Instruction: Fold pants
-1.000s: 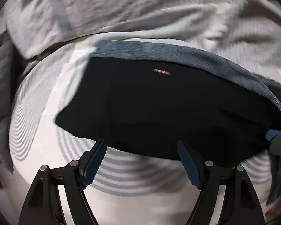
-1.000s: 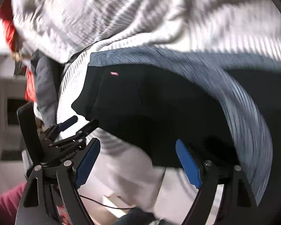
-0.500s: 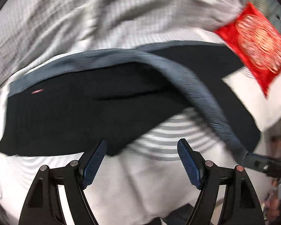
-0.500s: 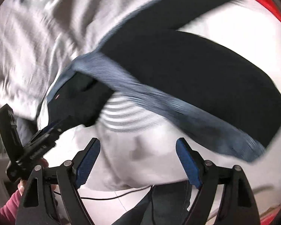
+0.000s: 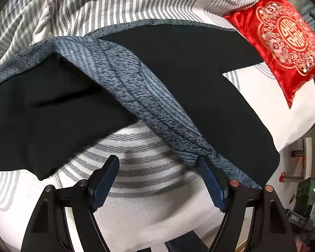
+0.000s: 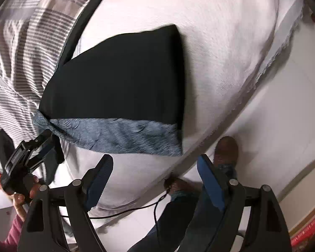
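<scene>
The pants [image 5: 189, 79] are black with a grey-blue band [image 5: 140, 96] along the side, lying spread on the white bed. In the right wrist view a black leg end [image 6: 124, 79] with its grey-blue band [image 6: 119, 136] lies near the bed's edge. My left gripper [image 5: 158, 180] is open and empty, just above the sheet in front of the band. My right gripper [image 6: 153, 178] is open and empty near the leg end. The left gripper also shows in the right wrist view [image 6: 31, 147], held by a hand.
A red embroidered cushion [image 5: 283, 33] lies at the far right of the bed. A grey-striped duvet [image 5: 94, 4] is bunched behind the pants. The bed edge [image 6: 231, 113], the floor and the person's shoe [image 6: 226, 149] lie to the right.
Both grippers have swung right along the pants towards the leg ends. The left view now shows the crotch and cushion; the right view now shows the leg end and bed edge.
</scene>
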`<state>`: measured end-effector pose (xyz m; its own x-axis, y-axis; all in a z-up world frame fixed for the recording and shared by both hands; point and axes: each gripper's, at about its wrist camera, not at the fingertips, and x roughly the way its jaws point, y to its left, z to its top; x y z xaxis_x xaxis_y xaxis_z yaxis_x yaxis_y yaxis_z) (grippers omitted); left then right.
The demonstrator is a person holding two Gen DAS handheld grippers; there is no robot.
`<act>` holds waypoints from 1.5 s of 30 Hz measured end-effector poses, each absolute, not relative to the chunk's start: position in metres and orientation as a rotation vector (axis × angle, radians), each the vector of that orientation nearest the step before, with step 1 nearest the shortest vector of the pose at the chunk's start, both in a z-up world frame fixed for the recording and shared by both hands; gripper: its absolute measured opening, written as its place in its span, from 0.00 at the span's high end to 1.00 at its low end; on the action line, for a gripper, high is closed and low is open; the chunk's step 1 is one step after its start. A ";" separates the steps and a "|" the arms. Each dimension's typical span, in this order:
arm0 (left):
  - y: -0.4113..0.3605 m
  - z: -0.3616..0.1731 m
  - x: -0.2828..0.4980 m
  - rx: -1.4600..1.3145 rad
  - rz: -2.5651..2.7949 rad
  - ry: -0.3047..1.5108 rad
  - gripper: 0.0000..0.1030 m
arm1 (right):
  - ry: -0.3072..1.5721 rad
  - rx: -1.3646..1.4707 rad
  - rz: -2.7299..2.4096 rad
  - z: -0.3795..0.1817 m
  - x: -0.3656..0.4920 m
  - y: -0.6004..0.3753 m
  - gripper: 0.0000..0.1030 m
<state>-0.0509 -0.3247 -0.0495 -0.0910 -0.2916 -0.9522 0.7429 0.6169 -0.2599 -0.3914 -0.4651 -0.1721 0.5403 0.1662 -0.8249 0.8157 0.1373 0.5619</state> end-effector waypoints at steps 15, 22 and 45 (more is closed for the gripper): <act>-0.372 -0.049 -0.076 0.361 -0.810 1.423 0.71 | 0.852 1.492 -0.246 -0.168 -0.383 -0.497 0.98; -0.385 -0.004 -0.074 0.282 -0.825 1.377 0.71 | 0.758 1.441 -0.182 -0.110 -0.374 -0.538 0.98; -0.513 -0.023 0.056 0.243 -0.755 1.438 0.71 | 0.803 1.177 -0.252 -0.049 -0.161 -0.757 0.98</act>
